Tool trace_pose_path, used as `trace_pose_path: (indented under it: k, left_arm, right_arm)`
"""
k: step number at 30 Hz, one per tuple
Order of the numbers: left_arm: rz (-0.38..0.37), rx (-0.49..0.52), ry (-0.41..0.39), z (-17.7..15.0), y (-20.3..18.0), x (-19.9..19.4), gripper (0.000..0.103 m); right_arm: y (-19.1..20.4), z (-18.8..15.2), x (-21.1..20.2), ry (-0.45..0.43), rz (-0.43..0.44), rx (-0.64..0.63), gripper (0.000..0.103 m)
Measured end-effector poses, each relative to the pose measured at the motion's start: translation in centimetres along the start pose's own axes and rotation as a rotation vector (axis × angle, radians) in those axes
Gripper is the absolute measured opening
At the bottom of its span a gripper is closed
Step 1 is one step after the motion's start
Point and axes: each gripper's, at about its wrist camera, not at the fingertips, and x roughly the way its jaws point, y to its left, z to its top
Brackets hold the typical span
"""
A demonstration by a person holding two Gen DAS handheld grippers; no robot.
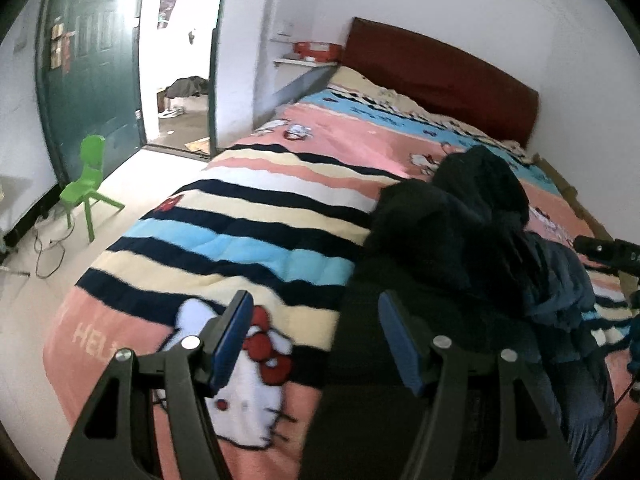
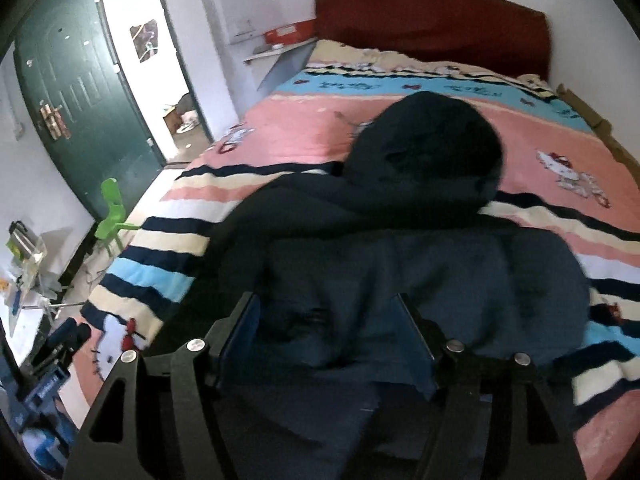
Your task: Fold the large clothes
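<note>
Both jaws stand open, apparently gripping nothing, over the dark jacket (image 2: 400, 240) on the bed (image 1: 240, 216).

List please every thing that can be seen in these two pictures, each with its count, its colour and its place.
hooded coat: one, dark navy to black, lying on the bed, hood toward the headboard
bed cover: one, striped pink, cream, blue and navy with cartoon cats, spread over the bed
headboard: one, dark red, against the white wall
small chair: one, bright green, on the floor beside the door
door: one, dark green, standing open at the left
shelf: one, white, beside the headboard, bearing a red box
cables: a few, dark, on the floor near the chair
left claw: one, black with blue pads, open above the coat's edge
right claw: one, black, open over the coat
</note>
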Motion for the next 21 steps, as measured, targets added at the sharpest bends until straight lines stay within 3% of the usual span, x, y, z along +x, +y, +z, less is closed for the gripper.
trace_pose_path:
  k: [6, 11, 15, 21]
  left_arm:
    - [-0.047, 0.108, 0.033, 1.6, -6.5, 1.8, 0.063]
    - [-0.124, 0.228, 0.034, 3.4, -14.8, 4.4, 0.063]
    - [-0.232, 0.263, 0.075, 4.5, -20.6, 7.7, 0.063]
    - [-0.192, 0.323, 0.139, 4.4, -24.4, 13.7, 0.063]
  right_arm:
    - [-10.1, -0.2, -2.0, -0.022, -0.115, 0.092, 0.067]
    - [-17.0, -0.1, -1.8, -0.03, -0.175, 0.158, 0.067]
    - [-19.6, 0.4, -0.1, -0.029, -0.171, 0.172, 0.067]
    - [-21.6, 0.9, 4.3, -0.003, -0.155, 0.171, 0.067]
